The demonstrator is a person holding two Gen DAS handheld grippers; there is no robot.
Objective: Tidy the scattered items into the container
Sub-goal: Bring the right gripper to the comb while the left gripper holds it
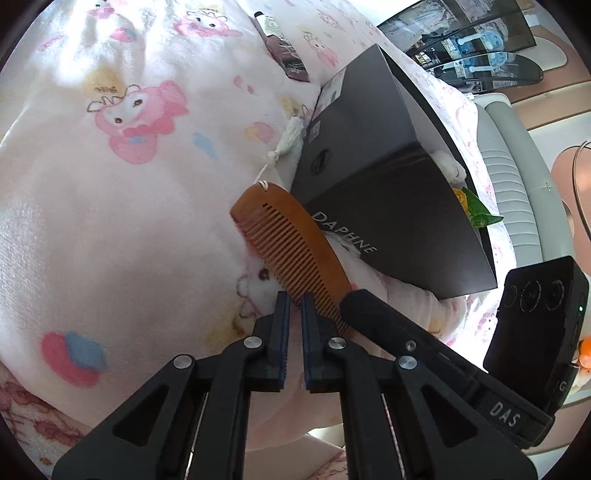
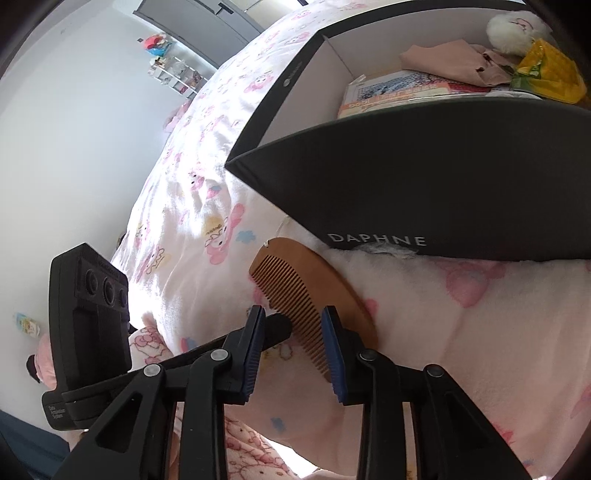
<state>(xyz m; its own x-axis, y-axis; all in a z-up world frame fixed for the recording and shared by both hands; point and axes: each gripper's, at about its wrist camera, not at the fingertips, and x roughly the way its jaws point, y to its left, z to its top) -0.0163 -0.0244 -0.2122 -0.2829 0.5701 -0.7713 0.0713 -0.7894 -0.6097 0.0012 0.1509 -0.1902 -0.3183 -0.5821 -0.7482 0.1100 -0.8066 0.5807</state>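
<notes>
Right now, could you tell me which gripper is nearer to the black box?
Right. The right gripper straddles the comb, which lies just in front of the box; the left gripper sits at the comb's toothed edge, on the side away from the box.

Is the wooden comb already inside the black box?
No, the wooden comb lies on the pink blanket outside the black box, just below its front wall.

One wooden comb [image 1: 291,236] lies at the centre of the frame. One black box [image 1: 391,206] sits in the upper right. Inside it, the right wrist view shows one book [image 2: 399,92], one beige cloth [image 2: 443,59], one white plush toy [image 2: 513,26] and one yellow-green packet [image 2: 550,70]. One dark tube [image 1: 282,46] rests at the top centre. One patterned blanket [image 1: 110,184] fills the left.
</notes>
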